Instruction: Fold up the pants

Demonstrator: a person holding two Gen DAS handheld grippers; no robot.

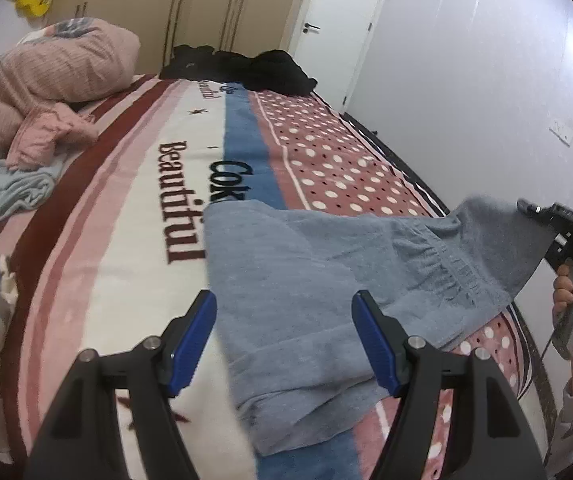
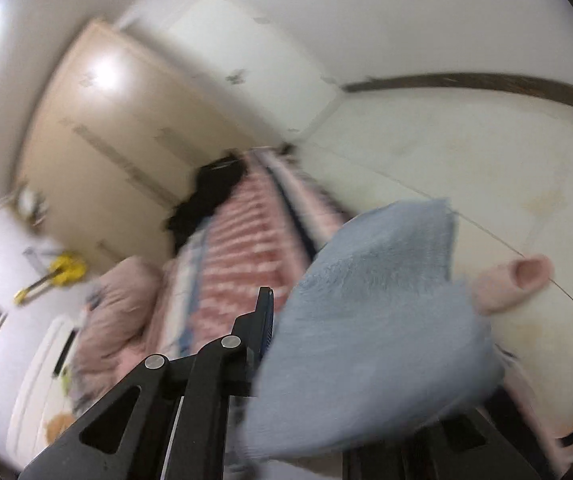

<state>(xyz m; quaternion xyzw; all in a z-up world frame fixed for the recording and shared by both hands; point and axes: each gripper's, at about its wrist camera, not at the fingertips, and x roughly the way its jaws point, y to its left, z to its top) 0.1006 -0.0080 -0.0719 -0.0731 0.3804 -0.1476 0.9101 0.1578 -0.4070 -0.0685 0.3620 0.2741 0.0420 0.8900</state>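
Left wrist view: the left gripper point(image 1: 284, 344) is seen spread wide and empty, its blue pads point(image 1: 194, 344) straddling the near edge of the blue-grey pants point(image 1: 306, 264), which lie across the patterned bedspread point(image 1: 134, 216). At the right, the waistband end is lifted off the bed by the right gripper point(image 1: 526, 208), clamped on the cloth. Should that pinch slip, the raised end could drop and bunch. Counted: one pair of pants, two grippers, one pink quilt point(image 1: 46, 80), one black clothing heap point(image 1: 254, 68).
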